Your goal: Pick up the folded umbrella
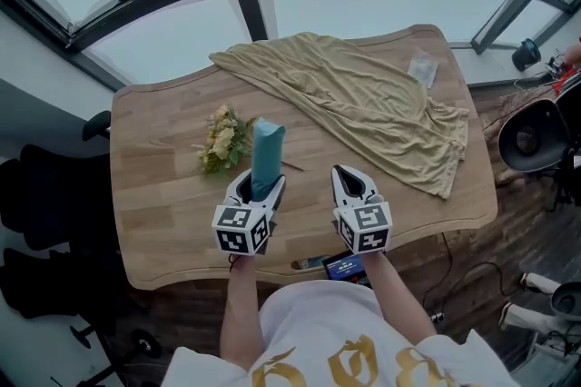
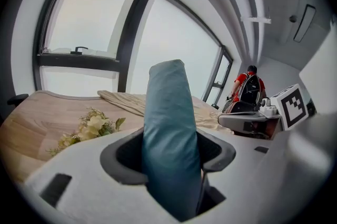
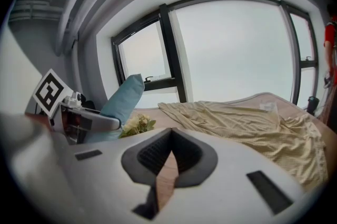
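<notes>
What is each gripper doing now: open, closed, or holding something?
Left gripper: closed on the folded teal umbrella.
Right gripper: closed, holding nothing.

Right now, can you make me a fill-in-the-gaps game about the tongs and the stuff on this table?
1. The left tongs are shut on a blue ____.
2. The right tongs are shut and hold ____.
3. The little yellow bunch lying next to the tongs is made of ____.
4. The crumpled tan cloth lies on the wooden ____.

Missing words: umbrella; nothing; flowers; table.
</notes>
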